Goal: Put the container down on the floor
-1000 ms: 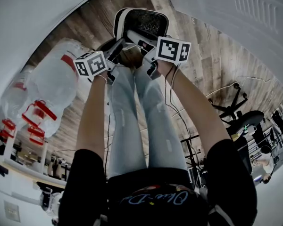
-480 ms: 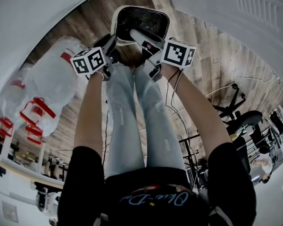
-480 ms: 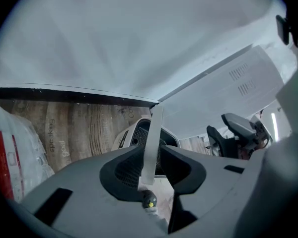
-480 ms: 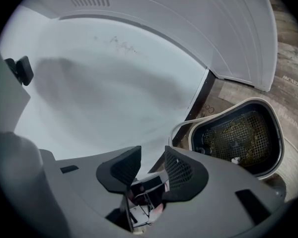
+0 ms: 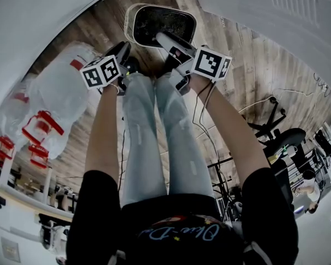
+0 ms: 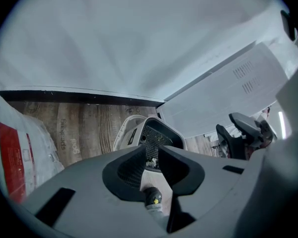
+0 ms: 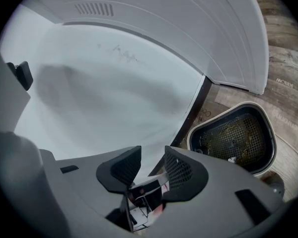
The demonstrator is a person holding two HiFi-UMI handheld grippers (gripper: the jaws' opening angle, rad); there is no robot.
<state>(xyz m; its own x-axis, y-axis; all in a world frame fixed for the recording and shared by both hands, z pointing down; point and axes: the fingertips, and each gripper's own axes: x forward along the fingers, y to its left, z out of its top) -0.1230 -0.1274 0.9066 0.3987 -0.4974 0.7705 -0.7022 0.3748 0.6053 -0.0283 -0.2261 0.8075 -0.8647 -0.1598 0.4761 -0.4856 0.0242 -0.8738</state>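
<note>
Jaws on both units part-open, nothing gripped. The left gripper (image 6: 151,150) has a narrow gap aimed at the container (image 5: 161,24). The right gripper (image 7: 152,153) points at the white wall (image 7: 114,98). The wood floor (image 5: 102,31) carries the container, far side of the person's legs (image 5: 154,131), close to the wall base; it looks flat and clear of both jaws. Judgement: placement done, so back off straight and don't clip the rim. Inside: black mesh basket (image 7: 256,145), greasy crumbs (image 7: 236,133), one pale scrap (image 7: 232,159).
</note>
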